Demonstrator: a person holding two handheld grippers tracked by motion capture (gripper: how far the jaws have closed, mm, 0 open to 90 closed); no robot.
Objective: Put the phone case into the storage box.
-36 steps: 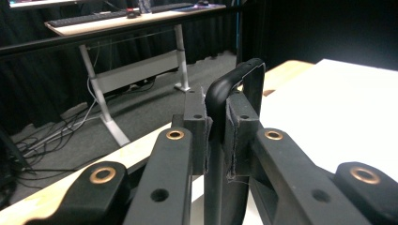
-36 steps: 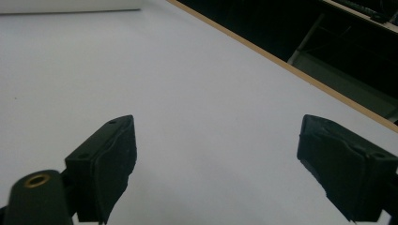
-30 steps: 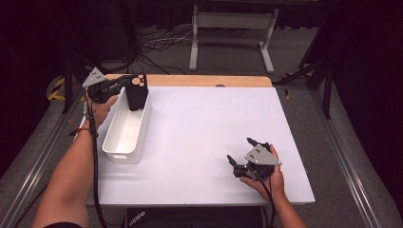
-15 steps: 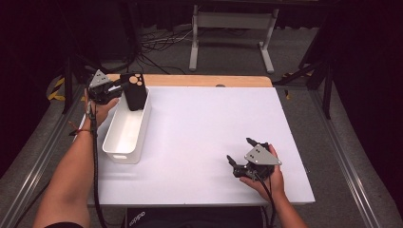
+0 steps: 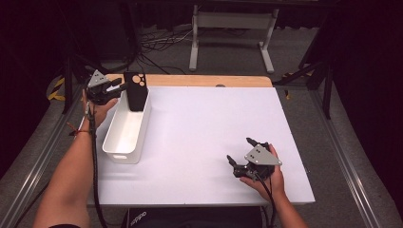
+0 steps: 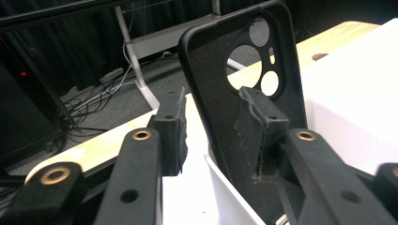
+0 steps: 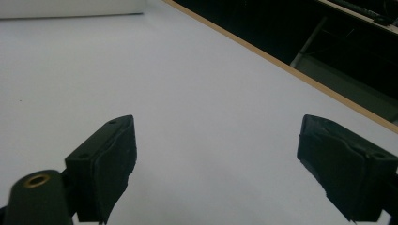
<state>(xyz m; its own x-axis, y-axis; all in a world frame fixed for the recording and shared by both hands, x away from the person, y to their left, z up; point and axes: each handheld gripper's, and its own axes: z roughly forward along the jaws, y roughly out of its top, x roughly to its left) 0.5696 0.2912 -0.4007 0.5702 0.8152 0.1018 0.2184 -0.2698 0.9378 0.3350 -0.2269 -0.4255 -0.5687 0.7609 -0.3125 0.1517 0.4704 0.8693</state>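
The black phone case point(image 5: 135, 90) was stood upright in the far end of the white bin point(image 5: 124, 133), between the just-opened jaws of the left gripper point(image 5: 119, 86), while the right gripper point(image 5: 240, 154) was held wide open at five o'clock on the bare white table point(image 5: 204, 123).

Phone case point(image 6: 220, 89) looks like matt black rubbery plastic, fuzzy inside. Bin point(image 5: 124, 130) at its 6 o'clock is smooth white plastic; table point(image 5: 204, 123) matt white, wood-edged.

**Around the white table**

A white table top point(image 5: 209, 137) with a wooden strip point(image 5: 204, 80) along its far edge sits on grey floor. Beyond it stands a white metal frame point(image 5: 228, 33), with dark cables point(image 5: 157, 42) lying beside it. A black box point(image 5: 190, 218) sits at the table's near edge.
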